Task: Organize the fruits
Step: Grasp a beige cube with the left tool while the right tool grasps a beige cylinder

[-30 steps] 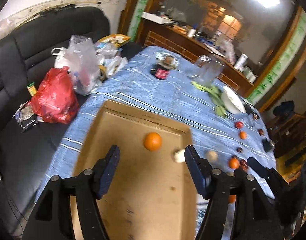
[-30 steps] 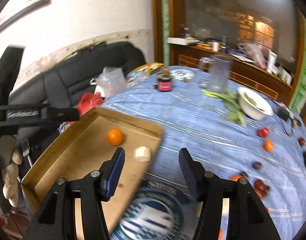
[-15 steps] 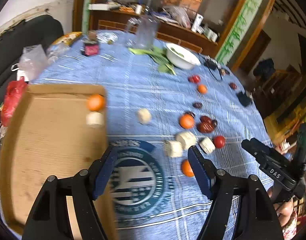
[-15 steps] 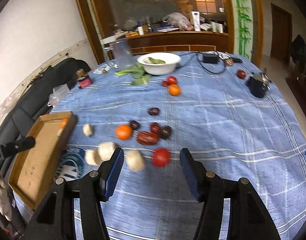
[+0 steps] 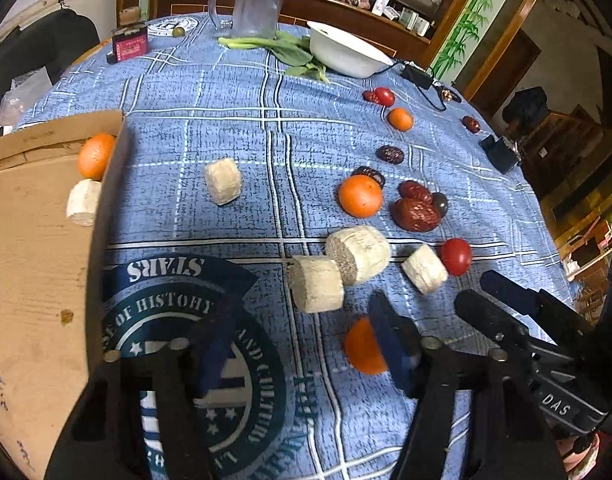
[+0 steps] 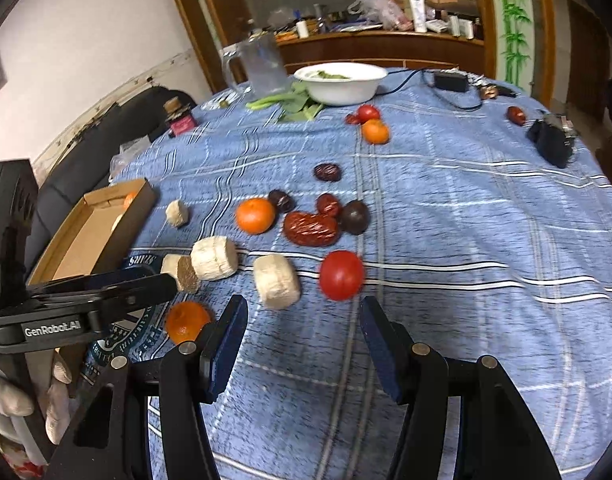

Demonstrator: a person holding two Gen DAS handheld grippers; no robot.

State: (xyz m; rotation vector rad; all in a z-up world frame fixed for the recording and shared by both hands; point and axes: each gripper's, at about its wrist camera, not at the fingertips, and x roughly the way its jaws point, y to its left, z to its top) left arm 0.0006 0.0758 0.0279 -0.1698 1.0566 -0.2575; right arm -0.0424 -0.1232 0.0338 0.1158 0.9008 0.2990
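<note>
In the left wrist view the near orange point(image 5: 362, 348) is half hidden behind a gripper finger point(image 5: 390, 348), and the cardboard tray point(image 5: 34, 264) at the table's left edge runs off frame. The left finger pad point(image 5: 214, 344) is motion-blurred. The bowl's point(image 6: 340, 82) contents are too small to tell.

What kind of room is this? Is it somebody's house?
Probably yes, a home dining room. A round table with a blue checked tablecloth holds a white bowl of greens, a black sofa stands beside it, and a cluttered wooden sideboard sits behind.
</note>
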